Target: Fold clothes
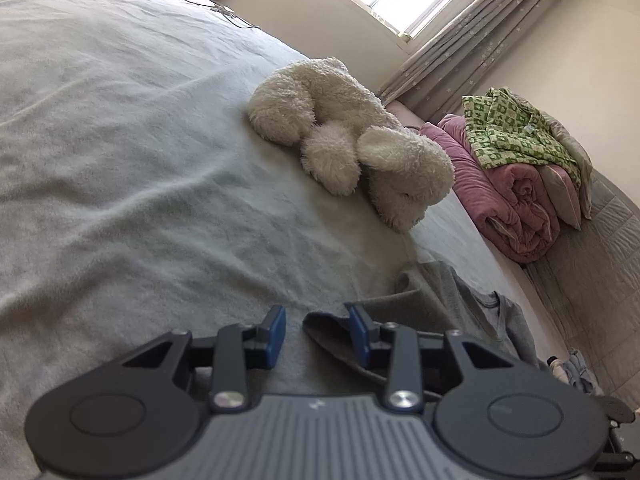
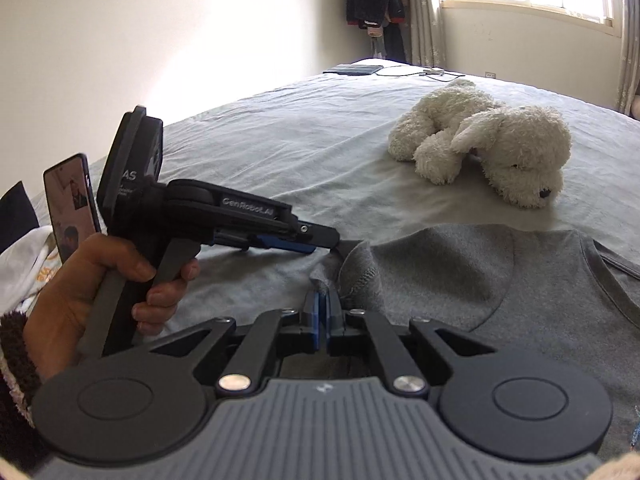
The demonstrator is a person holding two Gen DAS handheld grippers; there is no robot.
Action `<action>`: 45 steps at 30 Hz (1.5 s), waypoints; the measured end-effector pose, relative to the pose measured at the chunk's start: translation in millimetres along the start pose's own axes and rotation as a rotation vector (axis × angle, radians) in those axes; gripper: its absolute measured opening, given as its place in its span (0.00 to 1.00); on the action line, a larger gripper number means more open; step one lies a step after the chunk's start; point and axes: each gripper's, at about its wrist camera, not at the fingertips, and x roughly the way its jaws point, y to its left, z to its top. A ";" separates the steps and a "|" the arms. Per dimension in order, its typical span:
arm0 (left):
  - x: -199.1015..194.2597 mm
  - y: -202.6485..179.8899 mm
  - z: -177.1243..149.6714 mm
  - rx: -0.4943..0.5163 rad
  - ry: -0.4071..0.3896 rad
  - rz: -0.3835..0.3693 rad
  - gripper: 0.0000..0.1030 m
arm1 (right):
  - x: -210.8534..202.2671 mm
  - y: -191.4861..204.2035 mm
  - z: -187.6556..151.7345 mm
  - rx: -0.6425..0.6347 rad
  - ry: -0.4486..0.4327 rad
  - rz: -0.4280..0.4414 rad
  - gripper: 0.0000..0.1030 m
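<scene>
A grey sweater (image 2: 500, 288) lies flat on the bed, its V-neck toward the right. One sleeve end (image 2: 360, 268) is bunched up and raised at my right gripper (image 2: 322, 300), whose blue pads are shut on the fabric's edge. In the left wrist view the same sweater (image 1: 444, 296) lies to the right. My left gripper (image 1: 317, 320) stands open, and a fold of sleeve rests by its right finger without being pinched. From the right wrist view, the left gripper (image 2: 334, 242) is seen side-on, held by a hand (image 2: 92, 280), its tip at the raised sleeve.
A white plush dog (image 2: 488, 148) lies on the light grey bedsheet (image 1: 120, 160) beyond the sweater. A rolled pink quilt (image 1: 520, 208) with a green patterned garment (image 1: 516, 128) on top sits at the bed's right side. A tablet (image 2: 352, 69) lies at the far edge.
</scene>
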 end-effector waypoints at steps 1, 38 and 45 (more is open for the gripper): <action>2.1 -3.4 -1.3 0.020 -0.010 0.010 0.33 | 2.7 1.7 -2.8 -0.014 0.020 0.004 0.04; 3.9 12.9 0.0 -0.095 -0.136 0.149 0.02 | 22.6 38.2 -16.3 -0.074 -0.005 -0.143 0.26; -4.2 17.1 4.3 -0.166 -0.081 0.033 0.35 | 21.3 34.7 -9.1 -0.090 -0.011 -0.256 0.33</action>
